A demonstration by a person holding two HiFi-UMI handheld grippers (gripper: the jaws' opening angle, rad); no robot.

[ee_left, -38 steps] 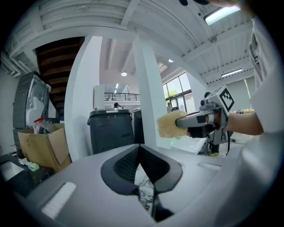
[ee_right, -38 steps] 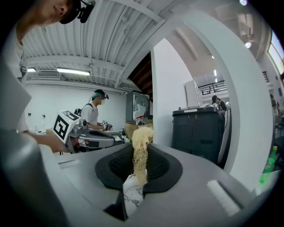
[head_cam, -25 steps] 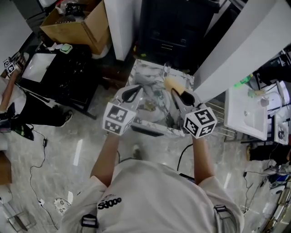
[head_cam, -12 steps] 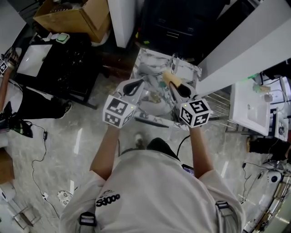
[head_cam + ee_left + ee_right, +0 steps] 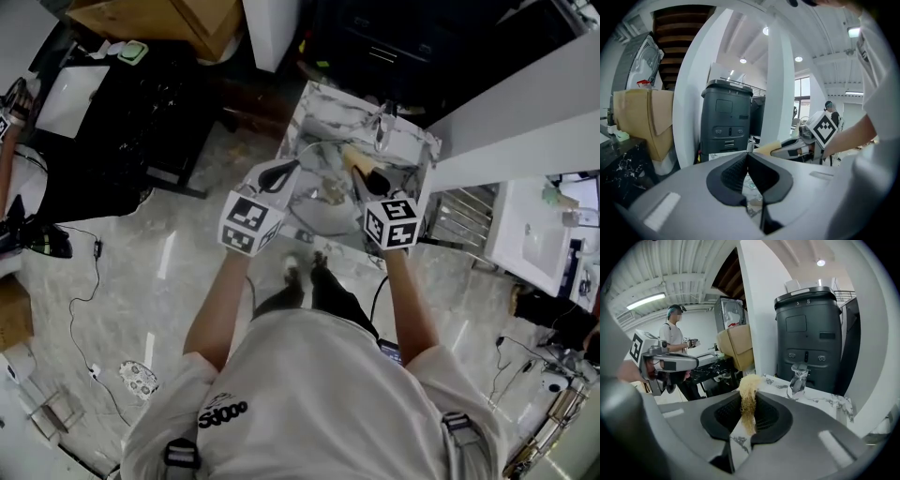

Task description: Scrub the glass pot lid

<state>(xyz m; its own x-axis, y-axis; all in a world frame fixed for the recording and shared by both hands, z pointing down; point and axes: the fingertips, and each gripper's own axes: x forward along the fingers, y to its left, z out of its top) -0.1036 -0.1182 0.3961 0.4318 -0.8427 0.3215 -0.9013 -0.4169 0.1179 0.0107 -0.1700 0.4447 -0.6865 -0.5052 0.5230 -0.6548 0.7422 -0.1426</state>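
Note:
My right gripper [image 5: 367, 178] is shut on a yellow fibrous scrubber [image 5: 354, 159] over the marble sink counter [image 5: 314, 103]. In the right gripper view the scrubber [image 5: 749, 399] stands up between the jaws of that gripper [image 5: 749, 397]. My left gripper [image 5: 281, 173] hovers to the left of it, a short way off. Its jaws meet at the tips in the left gripper view [image 5: 747, 157], with nothing plainly seen between them. A pale, glassy round shape [image 5: 317, 208] lies in the sink below both grippers; it is too blurred to tell whether it is the lid.
A chrome faucet [image 5: 798, 373] stands at the counter's back edge. Behind it is a dark grey bin [image 5: 811, 333]. Left of the counter are a black table [image 5: 122, 103] and a cardboard box [image 5: 178, 19]. A white pillar [image 5: 780, 93] rises beside the bin.
The head view has shifted, so the sink sits higher and further right in it. Both grippers stay over the sink, the scrubber still held in the right one.

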